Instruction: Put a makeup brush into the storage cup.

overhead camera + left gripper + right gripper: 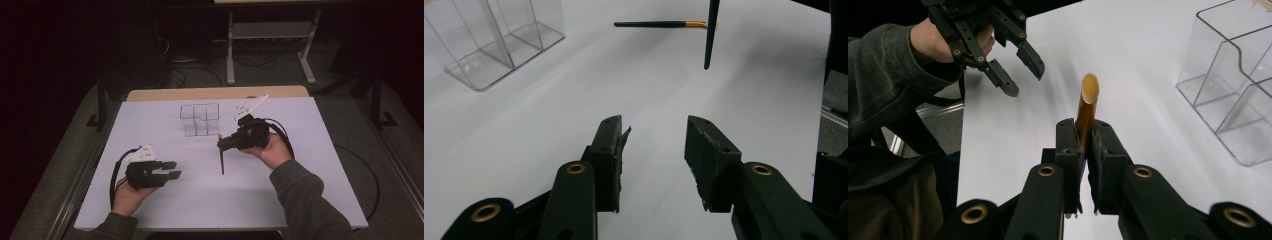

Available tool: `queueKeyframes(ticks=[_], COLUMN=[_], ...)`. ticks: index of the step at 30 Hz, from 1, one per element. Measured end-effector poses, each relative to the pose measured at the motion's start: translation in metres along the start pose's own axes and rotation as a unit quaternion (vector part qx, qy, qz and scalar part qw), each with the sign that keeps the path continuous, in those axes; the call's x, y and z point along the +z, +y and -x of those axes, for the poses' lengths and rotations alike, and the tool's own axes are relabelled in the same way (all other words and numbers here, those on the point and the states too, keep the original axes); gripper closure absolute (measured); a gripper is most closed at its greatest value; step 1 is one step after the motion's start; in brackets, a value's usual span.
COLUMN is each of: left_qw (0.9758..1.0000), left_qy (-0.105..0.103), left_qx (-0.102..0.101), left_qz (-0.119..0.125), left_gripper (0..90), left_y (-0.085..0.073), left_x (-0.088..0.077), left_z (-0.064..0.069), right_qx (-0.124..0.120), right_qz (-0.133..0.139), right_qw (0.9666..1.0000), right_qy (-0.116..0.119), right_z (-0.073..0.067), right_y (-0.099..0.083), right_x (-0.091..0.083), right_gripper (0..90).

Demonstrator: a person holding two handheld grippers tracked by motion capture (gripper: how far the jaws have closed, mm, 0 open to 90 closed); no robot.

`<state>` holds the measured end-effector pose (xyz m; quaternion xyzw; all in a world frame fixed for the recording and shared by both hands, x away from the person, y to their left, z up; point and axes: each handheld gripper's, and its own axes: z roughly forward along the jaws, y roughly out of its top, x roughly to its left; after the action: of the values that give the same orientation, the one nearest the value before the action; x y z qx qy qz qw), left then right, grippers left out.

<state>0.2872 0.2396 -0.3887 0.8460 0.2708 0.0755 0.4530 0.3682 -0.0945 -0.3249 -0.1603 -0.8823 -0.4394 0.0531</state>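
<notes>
— Two brushes showing: the right gripper (1087, 131) is pinching one brush (222, 161) by its gold end, dangling it above the table (280, 190); the other brush (659, 24) is lying flat.

— Looking light, stiff, slippery; gripping mid-handle seems steadier. The left gripper (653, 136) is hanging partly open, empty.

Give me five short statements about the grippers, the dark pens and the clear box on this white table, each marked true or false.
1. The right gripper is shut on a dark pen with a gold end. True.
2. The left gripper holds a pen. False: its jaws are open with nothing between them.
3. The clear plastic compartment box holds a pen. False: it is empty.
4. A second dark pen lies flat on the white table. True.
5. The box lies tipped over. False: it stands upright.
</notes>
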Motion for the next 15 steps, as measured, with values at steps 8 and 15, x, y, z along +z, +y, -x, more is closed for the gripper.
queueKeyframes(ticks=[8,15], left_qw=[0.9998,0.9996], left_qy=[0.016,0.026], left_qx=[-0.01,-0.011], left_qz=[0.002,-0.003], left_gripper=[54.7,51.9], left_y=[-0.007,-0.01], left_x=[-0.003,-0.004], left_z=[-0.004,-0.006], right_qx=[0.002,-0.005], right_qz=[-0.006,-0.01], right_qw=[0.9999,0.9998], right_qy=[-0.009,-0.017], right_z=[0.007,0.012], right_y=[0.006,0.011], right_x=[-0.005,-0.008], right_gripper=[83.1,83.1])
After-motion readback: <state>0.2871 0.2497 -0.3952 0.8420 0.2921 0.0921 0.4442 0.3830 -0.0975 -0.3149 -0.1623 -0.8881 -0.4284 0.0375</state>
